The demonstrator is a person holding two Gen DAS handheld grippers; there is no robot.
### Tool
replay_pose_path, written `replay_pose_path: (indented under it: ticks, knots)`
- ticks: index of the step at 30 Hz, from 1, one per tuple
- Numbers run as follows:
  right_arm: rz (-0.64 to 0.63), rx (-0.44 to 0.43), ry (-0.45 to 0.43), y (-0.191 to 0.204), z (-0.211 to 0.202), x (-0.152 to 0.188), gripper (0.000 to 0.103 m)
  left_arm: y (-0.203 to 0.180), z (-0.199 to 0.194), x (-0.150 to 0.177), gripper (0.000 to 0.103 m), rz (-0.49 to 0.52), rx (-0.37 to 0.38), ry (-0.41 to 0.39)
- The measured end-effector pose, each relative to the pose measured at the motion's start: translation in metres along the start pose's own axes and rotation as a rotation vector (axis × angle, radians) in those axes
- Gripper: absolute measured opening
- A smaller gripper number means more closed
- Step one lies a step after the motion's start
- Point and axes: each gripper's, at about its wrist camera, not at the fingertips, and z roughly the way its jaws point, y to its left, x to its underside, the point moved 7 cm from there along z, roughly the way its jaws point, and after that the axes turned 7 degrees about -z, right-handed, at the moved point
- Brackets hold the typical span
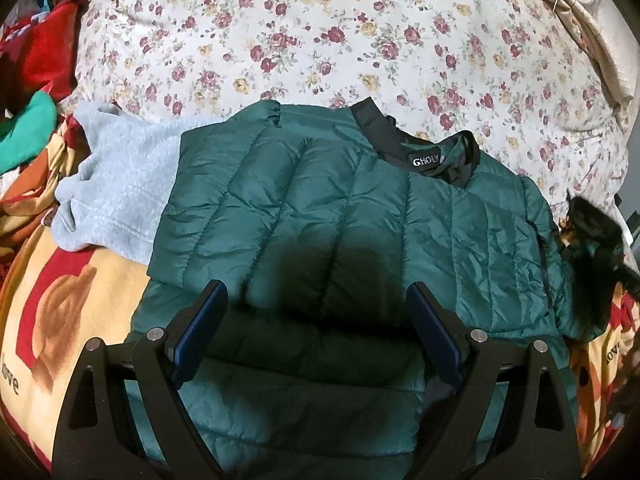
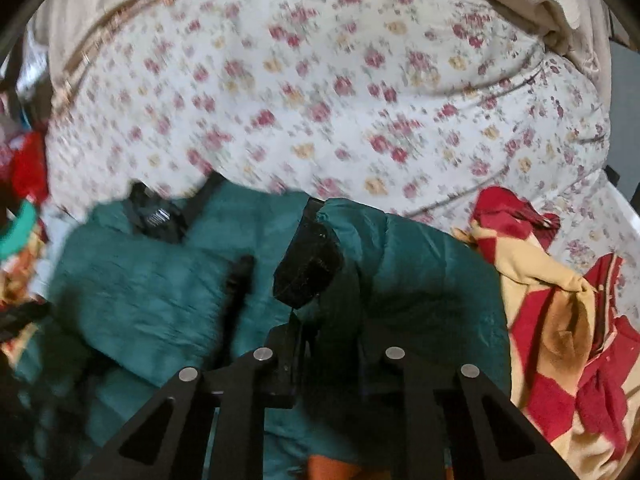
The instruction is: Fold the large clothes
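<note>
A dark green quilted jacket (image 1: pixel 344 216) lies flat on the bed, its black collar with a label at the far side and one sleeve folded across the body. My left gripper (image 1: pixel 316 304) is open and empty, hovering just above the jacket's near part. In the blurred right wrist view my right gripper (image 2: pixel 316 320) is shut on a fold of the green jacket (image 2: pixel 420 276) with a black cuff or lining piece (image 2: pixel 308 268) bunched above the jaws. The right fingertips are hidden by the fabric.
A white floral quilt (image 1: pixel 320 36) fills the far side. A light grey garment (image 1: pixel 116 184) lies under the jacket's left edge. A red and cream blanket (image 1: pixel 60 300) covers the bed, also at right (image 2: pixel 560 320). Red and green clothes (image 1: pixel 32 92) are piled far left.
</note>
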Motion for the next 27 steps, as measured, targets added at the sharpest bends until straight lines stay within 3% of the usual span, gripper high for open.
replay_pose_path:
  ticks: [6, 14, 27]
  knots:
    - [0.087, -0.143, -0.044, 0.034, -0.012, -0.025, 0.019, 0.003, -0.012, -0.009, 0.091, 0.031, -0.030, -0.043]
    - [0.048, -0.264, -0.042, 0.104, -0.001, -0.047, 0.019, 0.021, -0.014, -0.018, 0.091, 0.048, -0.077, -0.050]
    - [-0.036, -0.429, 0.085, 0.224, 0.058, -0.049, 0.020, 0.076, -0.017, -0.031, 0.091, 0.017, -0.141, -0.065]
